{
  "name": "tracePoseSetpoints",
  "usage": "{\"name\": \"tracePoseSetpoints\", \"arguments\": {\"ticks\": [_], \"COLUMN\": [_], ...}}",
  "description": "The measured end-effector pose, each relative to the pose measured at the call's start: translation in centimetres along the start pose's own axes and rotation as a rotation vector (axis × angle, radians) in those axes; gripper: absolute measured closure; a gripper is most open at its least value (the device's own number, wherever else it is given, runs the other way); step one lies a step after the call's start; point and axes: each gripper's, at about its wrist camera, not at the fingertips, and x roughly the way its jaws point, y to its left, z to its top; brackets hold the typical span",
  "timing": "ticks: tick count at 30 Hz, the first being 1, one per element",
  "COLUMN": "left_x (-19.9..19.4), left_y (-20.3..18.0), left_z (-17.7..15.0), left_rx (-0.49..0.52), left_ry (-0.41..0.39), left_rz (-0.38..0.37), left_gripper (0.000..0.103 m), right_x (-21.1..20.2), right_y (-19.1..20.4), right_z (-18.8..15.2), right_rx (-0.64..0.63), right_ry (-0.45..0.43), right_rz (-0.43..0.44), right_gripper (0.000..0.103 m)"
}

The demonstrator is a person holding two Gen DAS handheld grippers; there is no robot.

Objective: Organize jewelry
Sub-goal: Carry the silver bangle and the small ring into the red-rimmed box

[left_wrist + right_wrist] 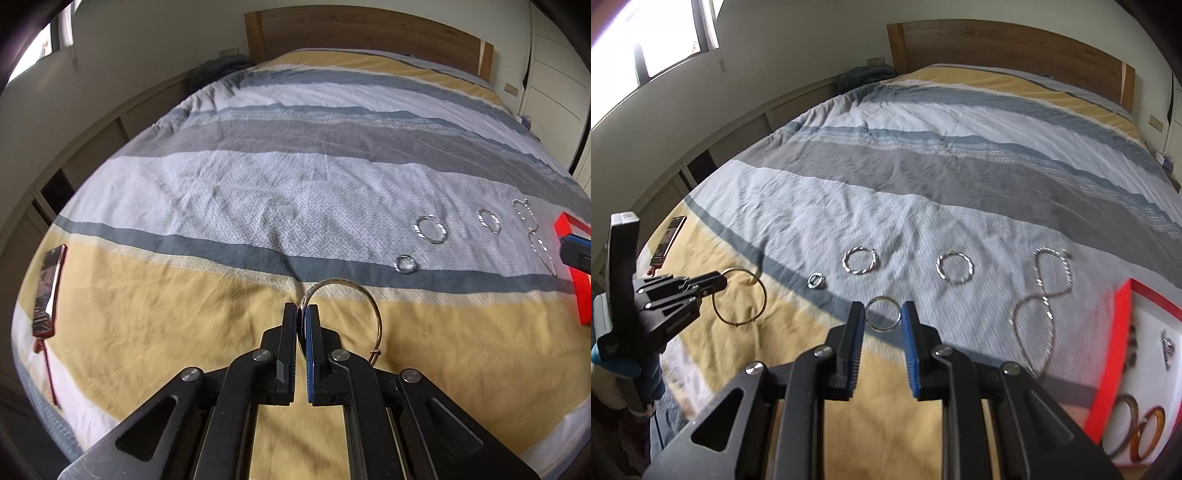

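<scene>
The job looks partly done, by my reading: the red-rimmed box (1115, 350) at the lower right of the right wrist view already holds two brown bangles (1137, 428) and some small dark pieces (too blurred to name). Left on the bed (923, 166) are two twisted silver hoops (859, 260), a small ring (816, 280), a silver chain (1039, 306) and a plain ring (882, 314).

The left gripper (303, 314) is clenched on a thin wire bangle (354, 306), held above the yellow stripe at lower centre of its view. The right gripper (882, 314) is released, its fingers either side of the plain ring without touching it.

The bedspread beyond the jewelry is wide and bare. The chain lies just beside the box wall, so that side is tight; a phone (48, 291) rests far left.
</scene>
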Motion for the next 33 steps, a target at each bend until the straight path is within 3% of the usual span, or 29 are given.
{"name": "tracePoseSetpoints", "arguments": {"ticks": [10,18,25,33], "left_x": [-5.6,-9.1,-10.7,-10.6], "left_y": [-3.0,-7.9,-15.5,-27.3], "left_z": [-0.4,0.2,1.3,3.1], "left_rx": [0.091,0.153,0.240,0.357], "left_ry": [-0.065,-0.118,-0.145,-0.147], "left_rz": [0.039,-0.005,-0.103,-0.248], "left_gripper": [0.099,0.099,0.099,0.099], "right_x": [-7.2,-12.1,-15.6,-17.9], "right_y": [-1.5,-5.1,-10.6,-18.9], "right_z": [-3.5,-6.2,-8.4,-9.9], "right_rx": [0.034,0.097,0.176,0.267], "right_ry": [-0.060,-0.109,-0.137,-0.144], "right_rz": [-0.038,-0.090,-0.158,-0.247], "right_gripper": [0.084,0.084,0.084,0.084]}}
